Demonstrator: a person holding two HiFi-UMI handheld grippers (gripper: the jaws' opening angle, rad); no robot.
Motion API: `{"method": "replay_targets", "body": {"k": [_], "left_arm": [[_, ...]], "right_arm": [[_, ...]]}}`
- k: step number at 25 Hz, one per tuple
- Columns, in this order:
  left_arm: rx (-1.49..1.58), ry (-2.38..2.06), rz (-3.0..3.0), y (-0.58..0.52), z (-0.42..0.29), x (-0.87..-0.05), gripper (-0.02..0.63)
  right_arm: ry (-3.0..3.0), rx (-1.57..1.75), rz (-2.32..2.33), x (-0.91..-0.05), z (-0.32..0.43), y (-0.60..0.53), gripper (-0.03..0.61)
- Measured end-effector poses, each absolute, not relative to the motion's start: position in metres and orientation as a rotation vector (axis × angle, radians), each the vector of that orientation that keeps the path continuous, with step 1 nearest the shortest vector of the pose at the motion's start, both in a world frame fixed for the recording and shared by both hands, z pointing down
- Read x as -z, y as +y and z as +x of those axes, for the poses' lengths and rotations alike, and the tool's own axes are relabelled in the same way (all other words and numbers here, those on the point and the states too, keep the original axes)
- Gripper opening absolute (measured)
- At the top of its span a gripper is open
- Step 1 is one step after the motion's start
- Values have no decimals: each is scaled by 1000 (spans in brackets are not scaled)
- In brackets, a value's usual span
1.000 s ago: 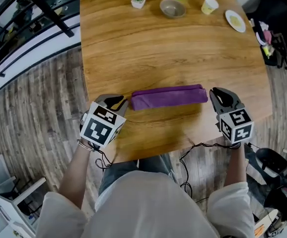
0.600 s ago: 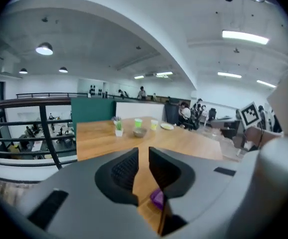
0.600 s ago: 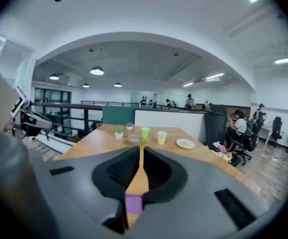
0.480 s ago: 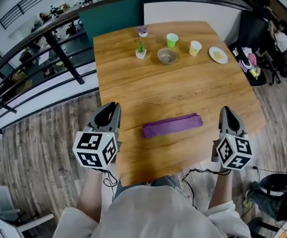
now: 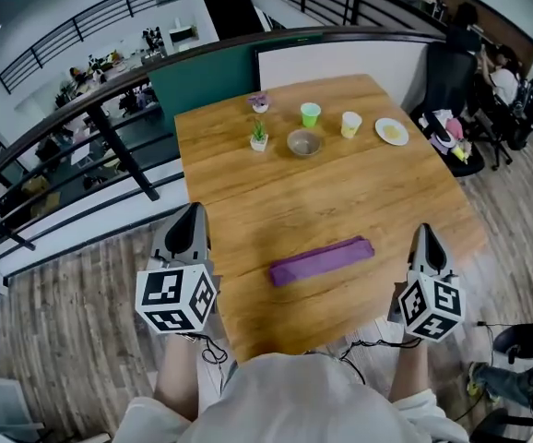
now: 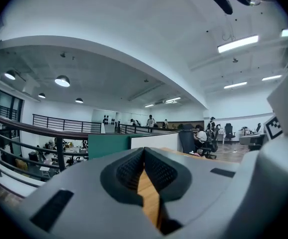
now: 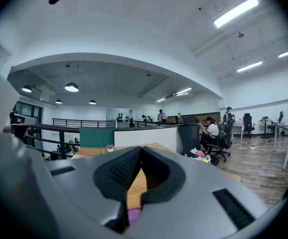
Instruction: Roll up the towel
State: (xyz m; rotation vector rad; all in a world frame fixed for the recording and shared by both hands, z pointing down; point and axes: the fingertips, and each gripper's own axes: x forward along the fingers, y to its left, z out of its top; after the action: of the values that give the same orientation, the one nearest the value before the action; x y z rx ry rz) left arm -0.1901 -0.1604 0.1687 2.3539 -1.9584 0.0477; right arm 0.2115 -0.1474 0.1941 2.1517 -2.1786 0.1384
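One purple towel [image 5: 322,259] lies rolled near the table's [image 5: 359,183] six-o'clock edge. Left gripper [image 5: 191,212], at its nine o'clock, has just closed its jaws on nothing; right gripper [image 5: 425,233], at three, is pinched together, empty. Unheld, the roll may uncoil, or slip off if nudged.

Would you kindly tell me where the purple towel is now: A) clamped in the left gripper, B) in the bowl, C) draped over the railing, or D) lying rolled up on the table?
D: the towel lies rolled on the table, apart from the left gripper and the right gripper, both shut and empty.
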Motion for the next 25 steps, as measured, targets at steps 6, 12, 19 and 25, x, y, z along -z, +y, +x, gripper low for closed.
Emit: {"method": "replay_targets", "body": {"k": [6,12,19,25], "left_arm": [[-29,-1934,2323,-163,-194,-182,3],[-41,-1914,2317,-167,-192,-192,3],[-60,-1888,2323,-170,-189,-199,3],[-72,-1875,2328,-170,-187,-201,3]], "right_arm": [[-2147,-135,2167,-202,212,-145,0],[-2127,-130,2170,-205,213,-148,-2],[-2098,-150,2191,-209,214,-146,0],[-2099,-146,2183,-208,212,-145,0]]}}
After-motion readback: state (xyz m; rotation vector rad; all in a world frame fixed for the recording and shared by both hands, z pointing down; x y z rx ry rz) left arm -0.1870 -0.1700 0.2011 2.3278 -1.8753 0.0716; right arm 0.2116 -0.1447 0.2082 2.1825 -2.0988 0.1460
